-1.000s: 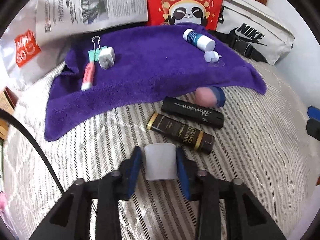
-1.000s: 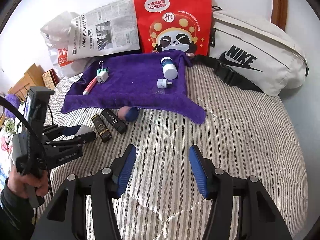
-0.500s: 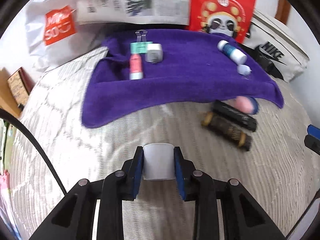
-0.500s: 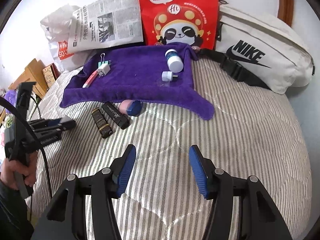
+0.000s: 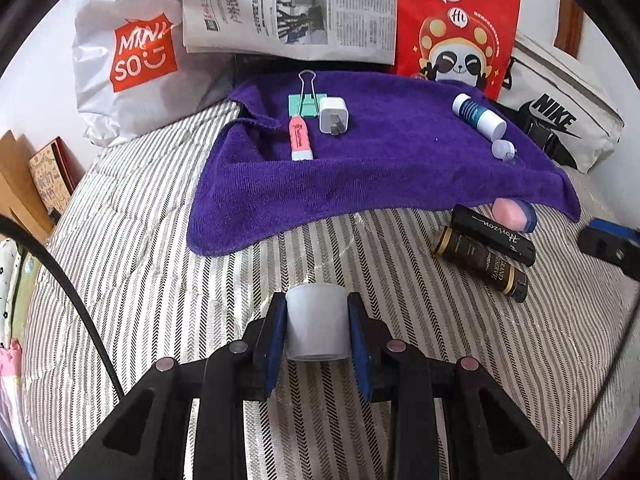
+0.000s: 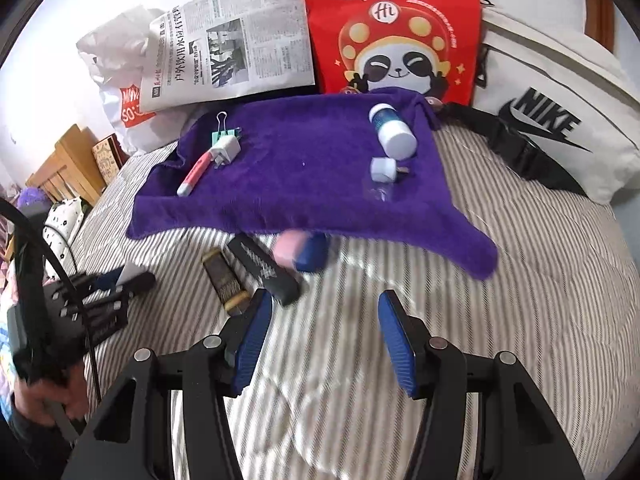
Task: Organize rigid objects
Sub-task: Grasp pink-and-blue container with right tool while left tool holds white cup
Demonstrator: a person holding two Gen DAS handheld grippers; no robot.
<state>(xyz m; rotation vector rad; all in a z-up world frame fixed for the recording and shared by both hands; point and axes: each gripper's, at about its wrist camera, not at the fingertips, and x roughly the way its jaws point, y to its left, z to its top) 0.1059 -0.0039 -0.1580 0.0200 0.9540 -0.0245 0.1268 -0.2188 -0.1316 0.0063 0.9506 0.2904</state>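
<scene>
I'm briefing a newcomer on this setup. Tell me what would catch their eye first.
The purple towel spread on the striped bed, carrying a white charger plug, a pink highlighter and a blue-and-white bottle. Behind it stands a red panda bag. Up close, the left gripper clamps a small white cup, while the right gripper is open and holds nothing.

Striped bed [image 5: 152, 240], purple towel [image 5: 380, 176] spread on it, two dark tubes [image 5: 480, 256] and pink-blue eraser [image 5: 514, 213] beside towel

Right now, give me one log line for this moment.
left gripper: jaws shut on white cap | right gripper: open, empty | purple towel: five items
</scene>
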